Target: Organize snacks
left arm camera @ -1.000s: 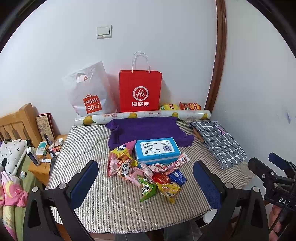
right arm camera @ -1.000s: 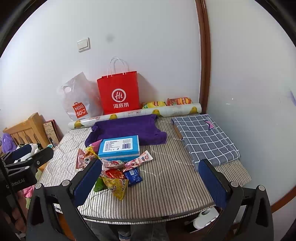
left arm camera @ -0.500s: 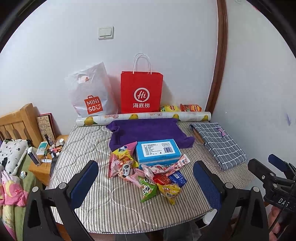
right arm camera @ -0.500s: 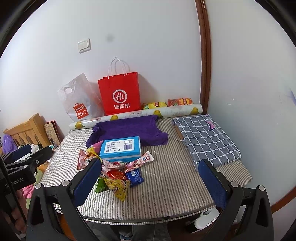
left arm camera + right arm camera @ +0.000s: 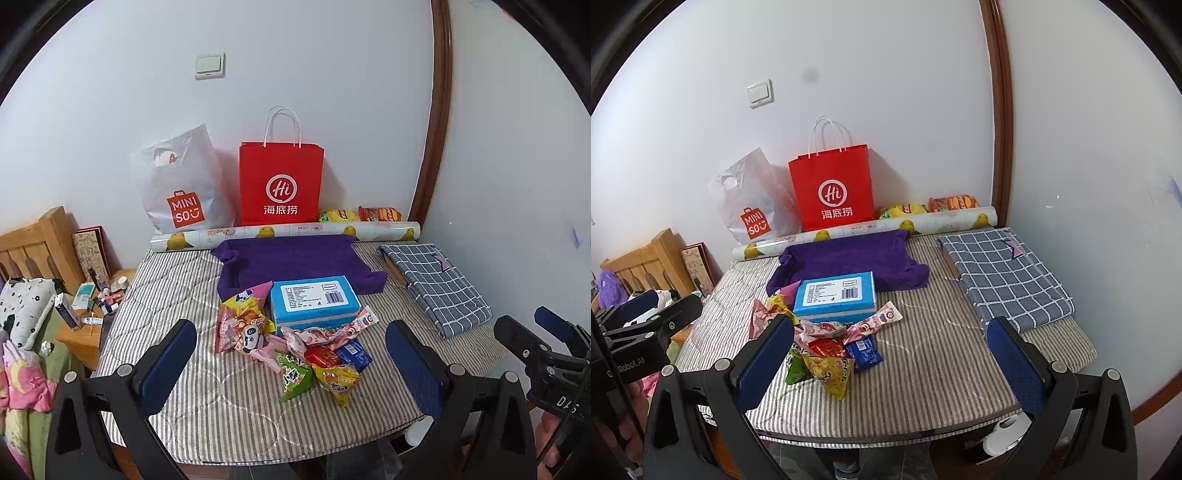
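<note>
A heap of small snack packets (image 5: 291,343) (image 5: 827,343) lies on the striped table (image 5: 229,413) (image 5: 934,369), in front of a blue box (image 5: 314,301) (image 5: 836,295). The heap holds pink, red, blue, green and yellow wrappers. My left gripper (image 5: 291,362) hangs open above the near table edge, short of the heap and holding nothing. My right gripper (image 5: 892,362) is open too, empty, with the heap just behind its left finger (image 5: 764,362). Each gripper shows at the edge of the other's view.
A purple cloth (image 5: 295,262) lies behind the box. A red paper bag (image 5: 280,184), a white plastic bag (image 5: 181,184), a printed roll (image 5: 288,232) and two chip bags (image 5: 358,214) stand along the wall. A folded checked cloth (image 5: 436,284) is at right. A cluttered bedside stand (image 5: 92,306) is left.
Both views have shifted slightly, the scene sitting a little lower in frame. Both grippers stay open, and nothing on the table has moved.
</note>
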